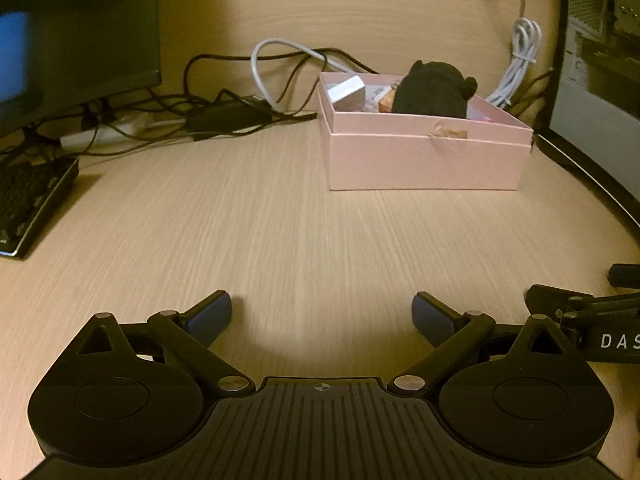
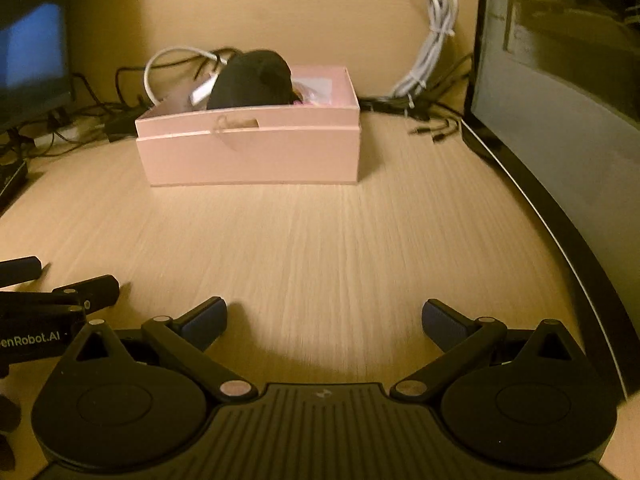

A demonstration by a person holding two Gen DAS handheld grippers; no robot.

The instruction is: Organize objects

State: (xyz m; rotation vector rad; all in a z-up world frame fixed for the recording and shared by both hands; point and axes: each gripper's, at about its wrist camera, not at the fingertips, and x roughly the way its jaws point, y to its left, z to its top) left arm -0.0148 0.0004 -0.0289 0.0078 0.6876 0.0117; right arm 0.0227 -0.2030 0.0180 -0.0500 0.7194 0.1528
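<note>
Monitor [image 1: 76, 28]: far left, dark screen with a blue patch glowing on it, standing at the back of the desk.
Keyboard [image 1: 28, 200]: black, just below the monitor at the desk's left edge.
Cables [image 1: 224, 92]: a black tangle with one white loop, lying behind and to the left of the box.
Left gripper [image 1: 322, 316]: low over bare wood at the near edge, its two fingers spread wide with nothing between them.
Desk [image 1: 280, 232]: pale wood grain, bare between both grippers and the box.
Pink box [image 1: 424, 156]: lidless, sitting on the desk well ahead of both grippers, toward the back.
Black plush toy [image 1: 436, 88]: inside the pink box, poking above its rim; a small white carton [image 1: 346, 90] and some other bits too blurred to name lie in there beside it.
Right gripper [image 2: 324, 320]: just beside the left one, also low over the desk, fingers spread apart and holding nothing.
White cord bundle [image 2: 432, 52]: hangs against the back wall, right of the box.
Computer case [image 2: 560, 80]: dark, standing along the right edge.
</note>
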